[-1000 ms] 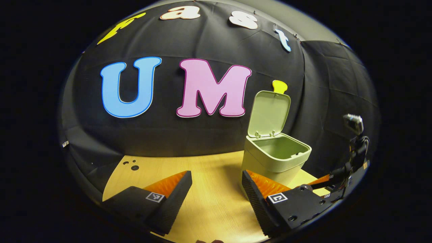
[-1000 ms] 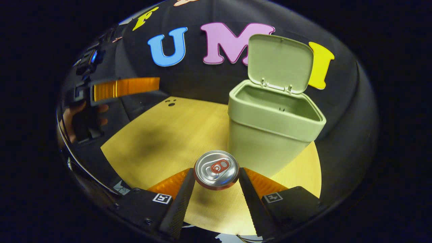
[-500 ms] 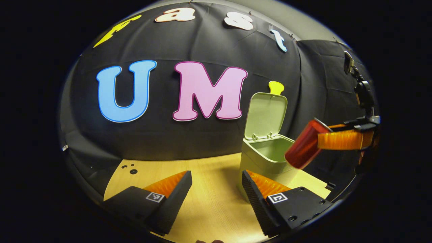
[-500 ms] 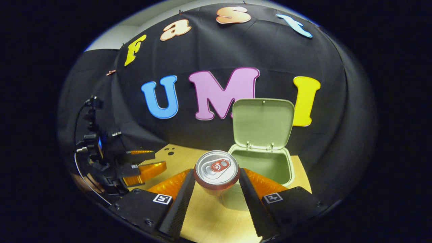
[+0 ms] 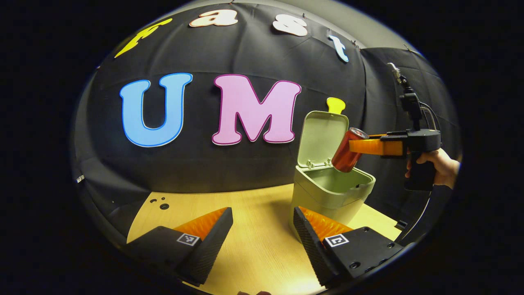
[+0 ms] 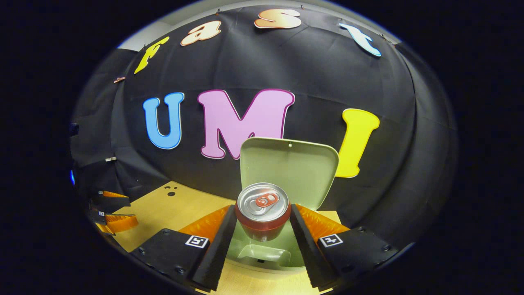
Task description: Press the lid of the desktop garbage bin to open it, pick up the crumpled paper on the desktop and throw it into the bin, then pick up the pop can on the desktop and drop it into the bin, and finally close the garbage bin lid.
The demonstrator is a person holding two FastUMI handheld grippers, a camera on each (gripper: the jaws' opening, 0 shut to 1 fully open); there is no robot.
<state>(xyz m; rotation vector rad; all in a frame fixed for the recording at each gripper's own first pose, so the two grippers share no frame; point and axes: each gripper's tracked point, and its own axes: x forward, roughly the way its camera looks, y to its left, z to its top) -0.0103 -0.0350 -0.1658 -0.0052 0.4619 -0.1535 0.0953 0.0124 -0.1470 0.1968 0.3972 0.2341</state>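
Note:
The pale green bin (image 5: 329,192) stands on the wooden table with its lid (image 5: 323,137) raised upright. My right gripper (image 6: 263,223) is shut on a red pop can (image 6: 263,211), held over the bin's open mouth (image 6: 262,250) with the lid (image 6: 288,168) just behind it. In the left gripper view the can (image 5: 348,149) hangs tilted above the bin opening, with the right gripper (image 5: 368,146) held by a hand (image 5: 444,168). My left gripper (image 5: 262,227) is open, low over the table, left of and in front of the bin. No crumpled paper is in sight.
The light wooden table (image 5: 254,250) runs to the booth's black cloth wall behind. Small dark holes (image 5: 161,203) mark its far left corner. In the right gripper view my left gripper's fingers (image 6: 116,219) show at the far left edge.
The right gripper has carried the can from in front of the bin up and over its open mouth. The left gripper has stayed nearly still and open.

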